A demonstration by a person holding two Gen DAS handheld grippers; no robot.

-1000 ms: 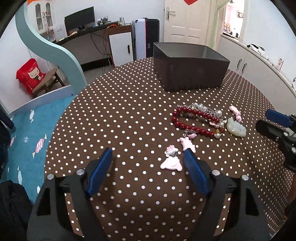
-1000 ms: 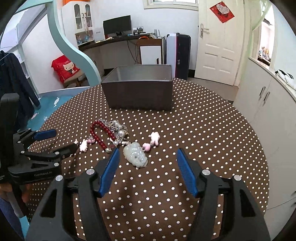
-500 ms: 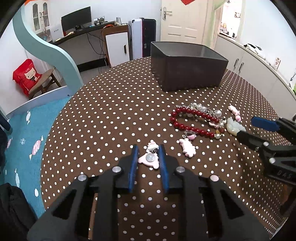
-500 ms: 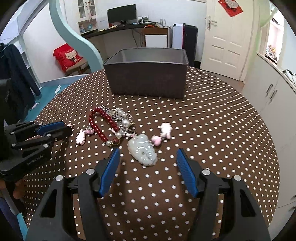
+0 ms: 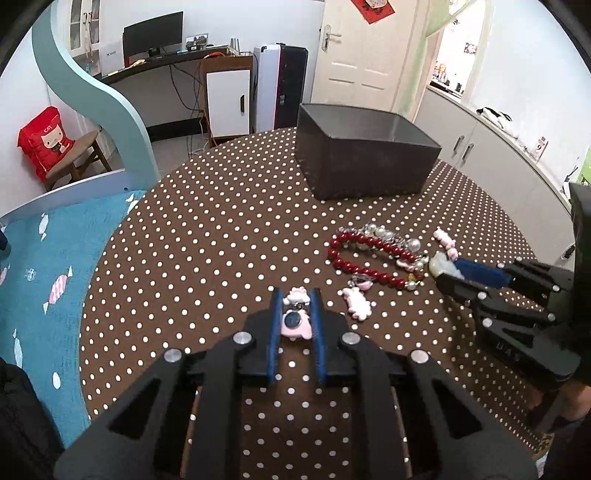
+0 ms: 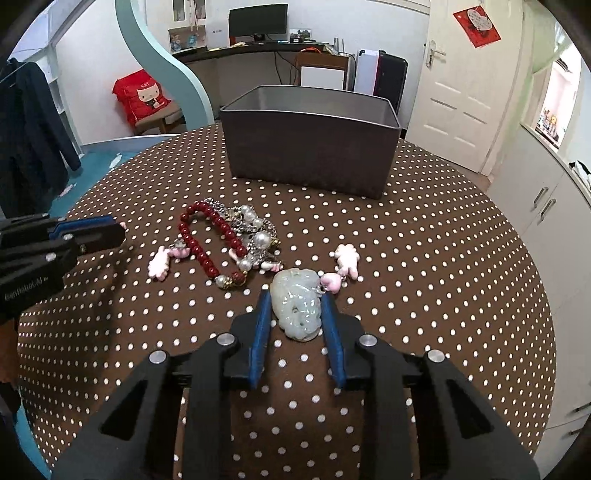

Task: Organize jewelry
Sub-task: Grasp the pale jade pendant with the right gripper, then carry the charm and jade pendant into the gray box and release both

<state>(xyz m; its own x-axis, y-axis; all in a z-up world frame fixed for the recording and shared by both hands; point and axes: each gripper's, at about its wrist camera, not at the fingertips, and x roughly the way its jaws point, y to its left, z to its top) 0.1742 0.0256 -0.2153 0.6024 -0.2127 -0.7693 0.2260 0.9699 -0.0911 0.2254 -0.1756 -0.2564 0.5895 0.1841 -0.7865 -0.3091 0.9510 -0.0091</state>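
Observation:
My left gripper (image 5: 295,295) is shut on a pink cat charm (image 5: 295,320), low over the dotted tablecloth. My right gripper (image 6: 295,297) is shut on a pale green jade pendant (image 6: 295,302) that lies on the cloth. A red bead bracelet (image 6: 210,240) and a pearl and silver chain (image 6: 255,230) lie tangled in the middle. Small pink charms (image 6: 347,258) lie beside them, one (image 5: 356,303) near my left gripper. A dark grey open box (image 6: 310,140) stands at the far side of the table.
The round table (image 5: 221,221) has a brown white-dotted cloth. Its edge drops to a blue rug (image 5: 48,251) on the left. White cabinets (image 6: 554,199) stand to the right. A desk with a monitor (image 5: 153,33) is at the back wall.
My left gripper closed on the pink cat charm and lifted a little. My right gripper moved forward and closed around the jade pendant.

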